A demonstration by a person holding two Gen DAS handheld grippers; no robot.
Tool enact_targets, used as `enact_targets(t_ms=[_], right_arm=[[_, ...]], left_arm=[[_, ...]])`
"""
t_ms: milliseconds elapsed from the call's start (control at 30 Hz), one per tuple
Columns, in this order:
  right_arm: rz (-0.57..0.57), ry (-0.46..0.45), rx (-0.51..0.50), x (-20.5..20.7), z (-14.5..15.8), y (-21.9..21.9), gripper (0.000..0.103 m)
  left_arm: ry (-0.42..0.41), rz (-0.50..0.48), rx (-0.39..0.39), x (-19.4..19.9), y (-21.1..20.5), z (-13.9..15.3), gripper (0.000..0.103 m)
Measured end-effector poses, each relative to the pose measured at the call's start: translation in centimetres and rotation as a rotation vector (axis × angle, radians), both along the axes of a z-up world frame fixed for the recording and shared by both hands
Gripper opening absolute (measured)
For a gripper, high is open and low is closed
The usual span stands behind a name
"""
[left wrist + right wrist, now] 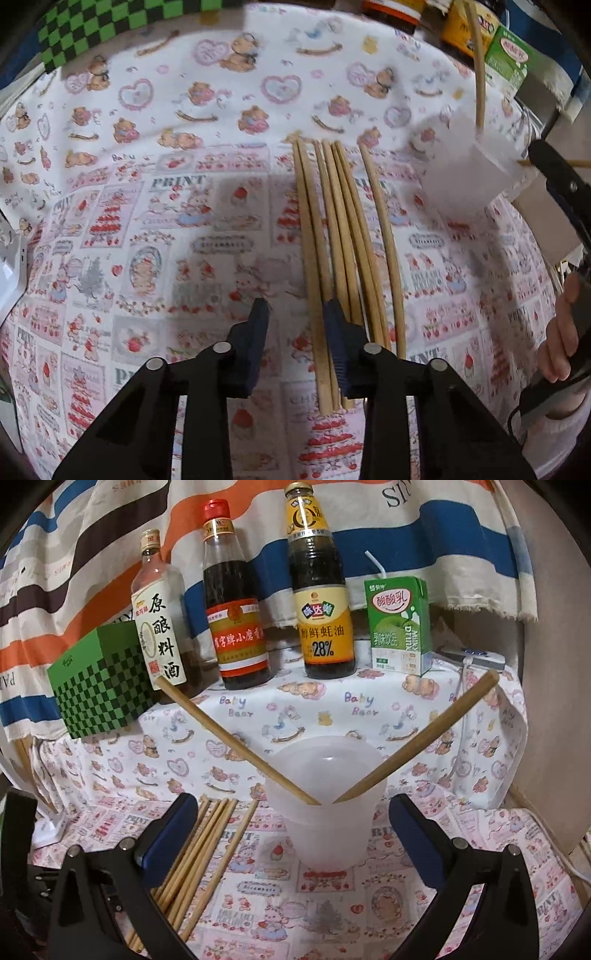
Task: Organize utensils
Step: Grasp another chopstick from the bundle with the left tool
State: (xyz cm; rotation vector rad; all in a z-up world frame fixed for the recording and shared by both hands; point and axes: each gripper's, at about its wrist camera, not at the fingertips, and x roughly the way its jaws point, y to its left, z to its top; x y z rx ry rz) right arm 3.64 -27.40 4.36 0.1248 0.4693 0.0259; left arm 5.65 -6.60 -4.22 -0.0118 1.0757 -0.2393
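Chopsticks (343, 240) are the subject of this task: six lie loose on the printed tablecloth (147, 221), roughly parallel and bunched, their far tips pointing towards the translucent cup (325, 805). My left gripper (295, 347) sits low over their near ends with its jaws spread and nothing between them; the right-hand finger (341, 347) overlaps the bundle, but whether it touches the wood I cannot tell. The gap itself lies over bare cloth just left of the sticks, so I judge a small shift towards the bundle is needed before closing on one. My right gripper (293, 843) is also spread wide and empty, the cup standing between and just beyond its fingers — a posture that reads as releasing or steadying, not carrying. Two more sticks already stand in the cup, one leaning left (236, 738), one leaning right (421, 738), tips crossing near the bottom; they splay because the cup is wide and shallow. Beyond stand three sauce bottles — the middle one red-capped (236, 602) — a green milk carton (400, 624) and a green chequered box (99, 683), all apart from the work. Judgement: two placed, six outstanding; the light cup may tip under leaning sticks.
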Motion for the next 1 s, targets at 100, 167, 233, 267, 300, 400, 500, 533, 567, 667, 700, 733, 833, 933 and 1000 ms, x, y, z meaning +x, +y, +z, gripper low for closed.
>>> enact_targets(t_ms=[100,167,233,267,300,400,500,533,567,667,700,733,833,933,1000], right_arm=[[0.003,0.007,-0.015,0.0,0.0,0.2,0.103],[0.003,0.018,-0.033,0.1,0.0,0.4,0.103],[0.004,0.017,-0.055,0.1,-0.1,0.6,0.103],[0.004,0.015,-0.067,0.1,0.0,0.7,0.103],[0.004,0.013,-0.078,0.0,0.0,0.8,0.103],[0.011,0.011,-0.090,-0.1,0.0,1.1,0.103],[0.008,0.023,-0.091,0.0,0.0,1.1,0.103],[0.007,0.030,-0.087,0.1,0.0,1.0,0.103],[0.008,0.037,-0.082,0.2,-0.1,0.9,0.103],[0.005,0.038,-0.073,0.2,-0.1,0.8,0.103],[0.001,0.036,-0.074,0.1,-0.1,0.8,0.103],[-0.003,0.033,-0.077,0.1,-0.1,0.8,0.103],[-0.004,0.032,-0.083,0.1,-0.1,0.9,0.103],[-0.008,0.031,-0.090,0.1,-0.1,0.9,0.103],[-0.010,0.033,-0.092,0.1,-0.1,0.9,0.103]], left_arm=[[-0.020,-0.002,0.038,-0.1,-0.6,-0.1,0.027],[-0.036,-0.008,0.069,-0.1,-1.1,0.0,0.026],[-0.033,-0.003,0.060,0.2,-1.1,0.0,0.025],[-0.028,0.000,0.049,0.3,-1.0,0.0,0.025],[-0.023,0.002,0.034,0.4,-0.8,0.1,0.023],[-0.007,-0.002,-0.001,0.6,-0.6,0.1,0.021],[0.009,0.005,-0.027,0.9,-0.4,0.0,0.020],[0.014,0.006,-0.034,0.9,-0.3,0.0,0.019],[0.016,0.005,-0.036,0.8,-0.3,0.1,0.018],[0.011,-0.003,-0.026,0.6,-0.5,0.3,0.016],[0.009,-0.007,-0.020,0.5,-0.6,0.3,0.015],[0.008,-0.010,-0.012,0.5,-0.6,0.4,0.013],[0.000,-0.001,0.014,0.6,-0.8,0.2,0.011],[0.000,0.000,0.030,0.7,-0.8,-0.1,0.007],[-0.004,-0.003,0.038,0.8,-0.9,0.0,0.007]])
